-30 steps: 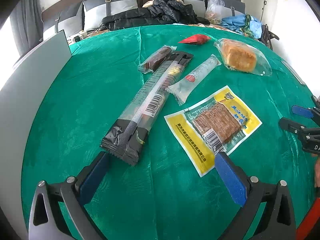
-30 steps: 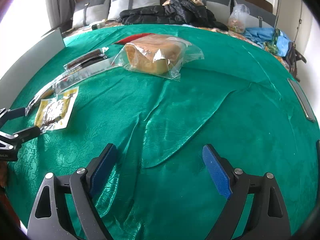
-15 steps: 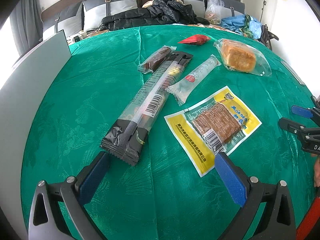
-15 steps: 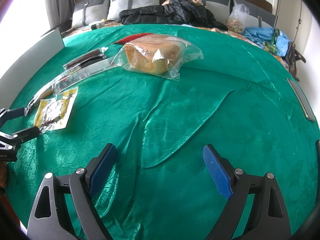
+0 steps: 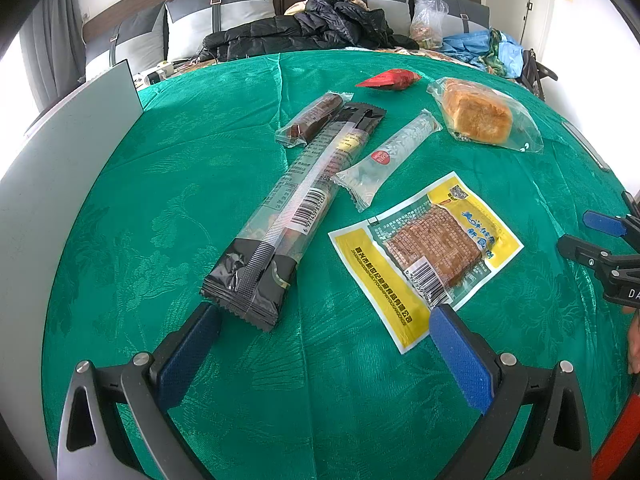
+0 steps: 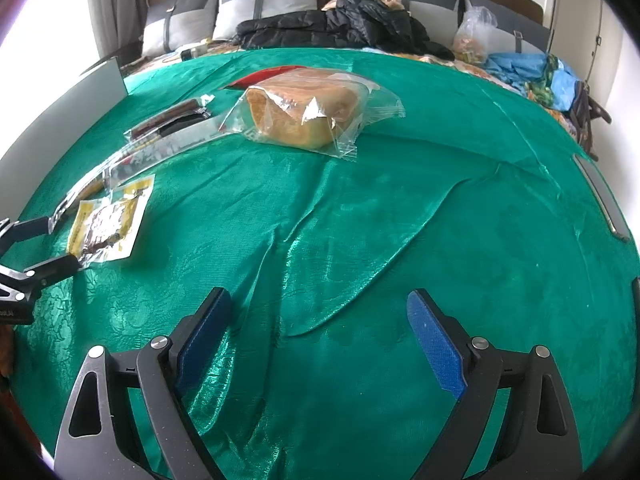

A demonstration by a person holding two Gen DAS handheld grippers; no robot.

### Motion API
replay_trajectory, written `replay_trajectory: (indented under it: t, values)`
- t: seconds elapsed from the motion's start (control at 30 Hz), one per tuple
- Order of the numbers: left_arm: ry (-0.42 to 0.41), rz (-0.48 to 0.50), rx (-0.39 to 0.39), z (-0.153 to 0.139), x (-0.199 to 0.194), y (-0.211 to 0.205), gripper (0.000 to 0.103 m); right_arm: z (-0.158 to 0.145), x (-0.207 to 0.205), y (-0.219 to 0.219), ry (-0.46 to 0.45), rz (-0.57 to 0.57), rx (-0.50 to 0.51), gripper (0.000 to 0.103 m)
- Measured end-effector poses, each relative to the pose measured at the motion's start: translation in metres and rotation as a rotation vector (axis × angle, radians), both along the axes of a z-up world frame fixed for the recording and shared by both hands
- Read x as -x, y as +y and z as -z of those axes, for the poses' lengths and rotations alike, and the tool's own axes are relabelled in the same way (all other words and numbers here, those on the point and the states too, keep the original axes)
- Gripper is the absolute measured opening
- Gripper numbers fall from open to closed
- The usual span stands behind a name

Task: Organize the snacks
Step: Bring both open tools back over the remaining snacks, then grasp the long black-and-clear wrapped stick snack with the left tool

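Mostly your view is clear, but some things are cut off: in your right wrist view the red pack (image 6: 264,76) sits almost wholly hidden behind the bread (image 6: 308,114), and the long bar (image 6: 132,160) and clear stick (image 6: 176,146) overlap there so you can hardly separate them. Your left wrist view shows them plainly on the green cloth (image 5: 160,208): the long bar (image 5: 296,208) lies diagonally, its black near end just beyond your left fingertip; a small dark bar (image 5: 312,118) touches its far end, the clear stick (image 5: 390,158) lies just beside it, and the yellow pack (image 5: 424,252) rests flat, its near corner under your right fingertip's line of sight. The bread (image 5: 478,114) and red pack (image 5: 390,79) lie further back, near each other. Print on the packs is too small to read.

Your left gripper (image 5: 324,344) hangs tilted down over the cloth, jaws spread wide, nothing between them. Your right gripper (image 6: 320,336) has the same downward tilt over bare, wrinkled cloth, released and empty, well apart from the bread. Each gripper shows at the edge of the other's view, only partly in frame. A sliver of your hand (image 5: 634,340) is cut off at the left view's right edge.
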State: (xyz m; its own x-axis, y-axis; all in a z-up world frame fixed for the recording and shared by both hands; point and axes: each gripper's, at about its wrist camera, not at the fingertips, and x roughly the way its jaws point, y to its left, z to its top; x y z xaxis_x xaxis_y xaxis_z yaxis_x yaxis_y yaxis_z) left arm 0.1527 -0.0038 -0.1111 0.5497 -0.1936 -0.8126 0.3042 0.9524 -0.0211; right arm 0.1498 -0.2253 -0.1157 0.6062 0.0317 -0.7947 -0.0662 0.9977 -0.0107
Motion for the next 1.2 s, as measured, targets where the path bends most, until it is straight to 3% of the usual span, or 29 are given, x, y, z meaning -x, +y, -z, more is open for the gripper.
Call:
replay_trajectory:
  t: [0.1,0.2,0.3,0.43,0.5,0.57,0.6,0.67,0.77,0.93,1.03,1.1,1.17,1.2]
  values:
    - [0.007,0.015,-0.002,0.000,0.002,0.000,0.103,0.000,0.000,0.000,0.000,0.000,0.000,0.091]
    - [0.102,0.122,-0.010,-0.008,0.009,0.004,0.102,0.000,0.000,0.000,0.000,0.000,0.000,0.091]
    - [0.050,0.155,0.051,-0.035,0.013,0.018,0.102,0.000,0.000,0.000,0.000,0.000,-0.001,0.091]
    - [0.020,0.140,-0.019,-0.056,-0.024,0.015,0.097,0.000,0.000,0.000,0.000,0.000,-0.001,0.091]
    - [0.059,0.139,-0.082,-0.046,-0.050,0.004,0.085,0.000,0.000,0.000,0.000,0.000,0.000,0.092]
    - [0.139,0.146,-0.124,-0.025,-0.071,-0.008,0.061,-0.001,0.000,0.001,0.000,0.000,-0.001,0.092]
    - [0.170,0.150,-0.132,-0.017,-0.077,-0.011,0.059,0.000,0.000,0.000,0.000,0.000,-0.001,0.092]
    - [0.166,0.130,-0.072,-0.017,-0.084,-0.007,0.035,0.000,0.000,0.000,0.000,0.000,-0.001,0.092]
    - [0.203,0.072,0.023,-0.024,-0.082,0.008,0.019,-0.001,0.000,0.000,0.000,0.000,-0.001,0.092]
    - [0.194,-0.012,0.047,-0.033,-0.017,0.041,0.018,0.000,0.001,0.000,0.000,0.000,-0.001,0.092]
    - [0.153,-0.084,-0.012,-0.032,0.022,0.061,0.022,-0.001,0.001,0.000,0.000,0.000,-0.001,0.092]
    - [0.122,-0.093,-0.066,-0.025,0.037,0.065,0.033,-0.001,0.001,0.000,0.000,0.000,0.000,0.092]
    - [0.125,-0.072,-0.081,-0.019,0.037,0.064,0.065,-0.001,0.001,0.000,0.000,0.000,-0.001,0.092]
    - [0.113,-0.064,-0.083,-0.018,0.035,0.063,0.070,-0.001,0.001,0.000,-0.001,0.000,0.000,0.092]
